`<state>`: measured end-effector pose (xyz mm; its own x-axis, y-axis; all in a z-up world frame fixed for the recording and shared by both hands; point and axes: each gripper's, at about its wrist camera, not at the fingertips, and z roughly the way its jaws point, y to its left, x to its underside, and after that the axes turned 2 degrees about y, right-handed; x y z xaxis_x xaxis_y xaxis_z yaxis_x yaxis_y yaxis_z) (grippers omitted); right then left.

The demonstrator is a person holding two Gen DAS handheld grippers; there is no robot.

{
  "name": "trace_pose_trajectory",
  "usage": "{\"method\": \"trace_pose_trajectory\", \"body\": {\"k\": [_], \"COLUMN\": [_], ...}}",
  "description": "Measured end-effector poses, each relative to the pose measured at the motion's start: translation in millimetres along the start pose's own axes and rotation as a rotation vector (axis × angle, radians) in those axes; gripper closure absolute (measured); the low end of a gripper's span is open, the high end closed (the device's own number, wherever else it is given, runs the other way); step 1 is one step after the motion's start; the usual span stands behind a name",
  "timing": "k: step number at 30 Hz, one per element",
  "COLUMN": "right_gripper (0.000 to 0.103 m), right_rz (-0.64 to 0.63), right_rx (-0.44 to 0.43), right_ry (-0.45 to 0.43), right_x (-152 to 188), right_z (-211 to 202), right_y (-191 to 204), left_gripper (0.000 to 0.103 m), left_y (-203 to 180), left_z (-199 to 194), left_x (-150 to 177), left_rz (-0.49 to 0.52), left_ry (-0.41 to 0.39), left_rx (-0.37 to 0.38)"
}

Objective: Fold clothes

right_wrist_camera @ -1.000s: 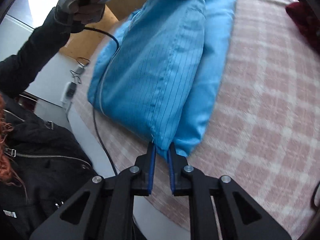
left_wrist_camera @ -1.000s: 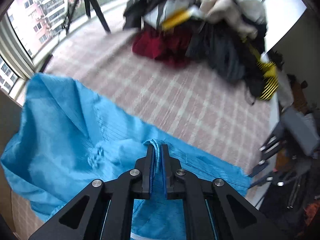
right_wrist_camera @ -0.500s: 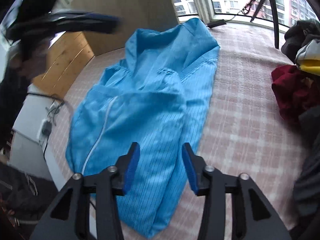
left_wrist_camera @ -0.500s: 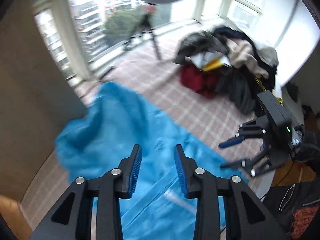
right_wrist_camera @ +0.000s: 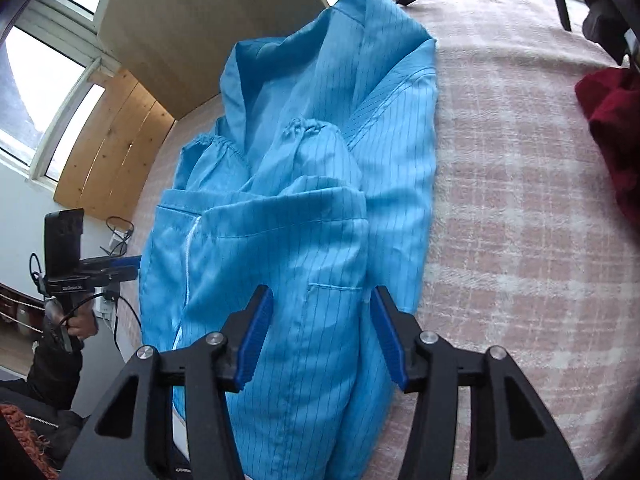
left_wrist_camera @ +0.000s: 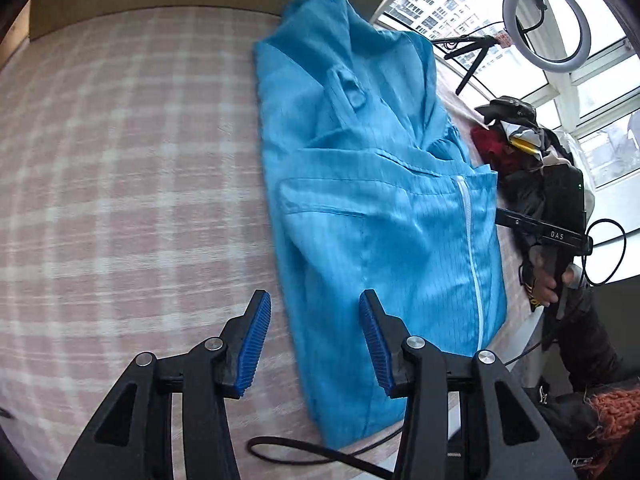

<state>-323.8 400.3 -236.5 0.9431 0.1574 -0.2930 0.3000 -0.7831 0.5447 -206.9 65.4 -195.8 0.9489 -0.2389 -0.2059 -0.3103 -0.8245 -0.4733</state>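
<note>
1. Thin blue pinstriped zip jacket lies lengthwise-folded on the pink checked bedcover.
2. Left gripper: jaws parted, empty.
3. Right gripper: jaws have just been opening, nothing between them.
4. Next fold: pinch both near hem corners evenly, keeping edges aligned.

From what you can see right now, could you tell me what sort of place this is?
Probably a bedroom in a high-rise flat: a pink plaid bedspread holding a blue zip-up coat, a laundry pile, and windows facing apartment blocks.

Ring light on tripod by the window
</note>
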Motion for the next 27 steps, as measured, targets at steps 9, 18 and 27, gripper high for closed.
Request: {"method": "trace_pose_trajectory", "body": {"k": [9,18,27], "right_gripper": [0.095,0.081,0.081], "right_rz": [-0.036,-0.276,-0.848], "right_rx": [0.056,0.248,0.150], "right_ry": [0.034,0.022,0.405], "right_x": [12.5,-37.1,-88.8], "right_z": [-23.7,-52.0,95.9], "right_y": [8.3,87.6,228.1], "left_gripper": [0.091,0.077,0.077], "left_y": [-38.1,-3.9,-4.2], "left_z": [-3.1,5.3,5.4], "left_x": [-4.3,-4.2,-3.9], "left_rz": [0.106,-0.004,0.030], "left_ry": [-0.054,-0.099,-0.112], "left_rx": [0.018,0.074,0.145]}}
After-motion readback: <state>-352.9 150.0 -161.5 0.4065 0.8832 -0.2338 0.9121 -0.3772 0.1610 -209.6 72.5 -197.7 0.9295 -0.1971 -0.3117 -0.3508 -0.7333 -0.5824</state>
